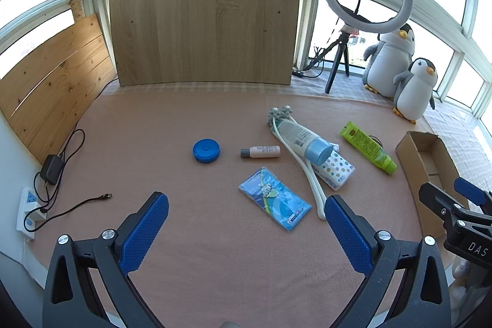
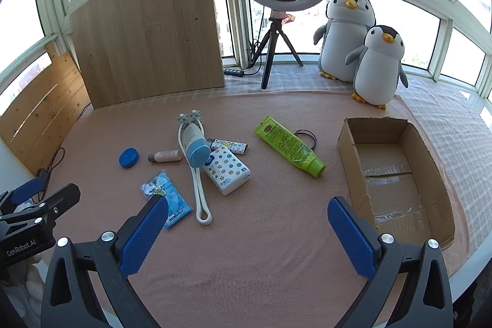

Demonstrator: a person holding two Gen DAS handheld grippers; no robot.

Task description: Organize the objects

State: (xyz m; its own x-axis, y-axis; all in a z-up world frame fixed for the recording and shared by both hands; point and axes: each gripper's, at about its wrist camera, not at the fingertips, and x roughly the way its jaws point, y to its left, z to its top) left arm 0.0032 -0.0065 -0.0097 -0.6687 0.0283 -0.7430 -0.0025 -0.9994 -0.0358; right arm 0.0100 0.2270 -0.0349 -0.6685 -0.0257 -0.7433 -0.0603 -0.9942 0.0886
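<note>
Left wrist view: left gripper (image 1: 246, 206) spread wide and empty above the pink mat (image 1: 190, 251), blue packet (image 1: 274, 198) lying between its fingers. Right wrist view: right gripper (image 2: 247, 209) gaping, empty; cardboard box (image 2: 436, 174) just right, green tube (image 2: 289, 146) ahead.
</note>
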